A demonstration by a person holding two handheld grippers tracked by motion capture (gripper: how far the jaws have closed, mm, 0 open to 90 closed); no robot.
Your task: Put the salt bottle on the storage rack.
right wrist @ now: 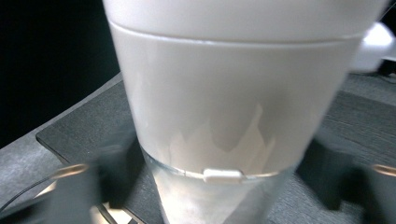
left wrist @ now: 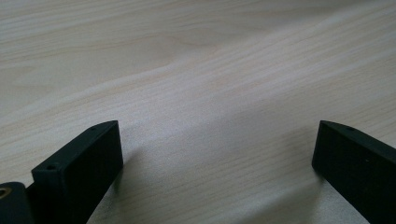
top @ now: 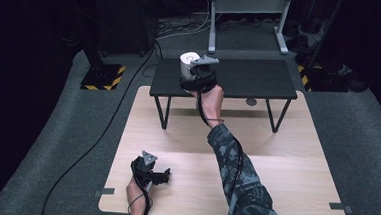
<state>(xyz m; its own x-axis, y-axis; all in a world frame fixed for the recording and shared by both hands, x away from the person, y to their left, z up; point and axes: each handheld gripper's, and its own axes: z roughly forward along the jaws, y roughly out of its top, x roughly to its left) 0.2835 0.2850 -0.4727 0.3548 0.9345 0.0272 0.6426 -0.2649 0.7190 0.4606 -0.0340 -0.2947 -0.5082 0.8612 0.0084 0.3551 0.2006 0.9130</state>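
A white cylindrical container (top: 187, 62) stands upright at the left end of a low black table (top: 250, 78). My right gripper (top: 190, 73) reaches it from the near side. In the right gripper view the container (right wrist: 224, 116) sits between the two blurred jaws, one on each side of its clear base, and my right gripper (right wrist: 219, 182) looks open around it. My left gripper (top: 163, 176) rests on the pale wooden table (top: 275, 163) near its front left corner. Its jaws stand wide apart, and my left gripper (left wrist: 217, 158) has only bare wood between them.
The black table stands on thin legs across the far end of the wooden one. A black and yellow floor plate (top: 100, 77) lies at the back left, and a cable (top: 102, 132) runs over the grey carpet. A metal stand (top: 249, 21) rises behind.
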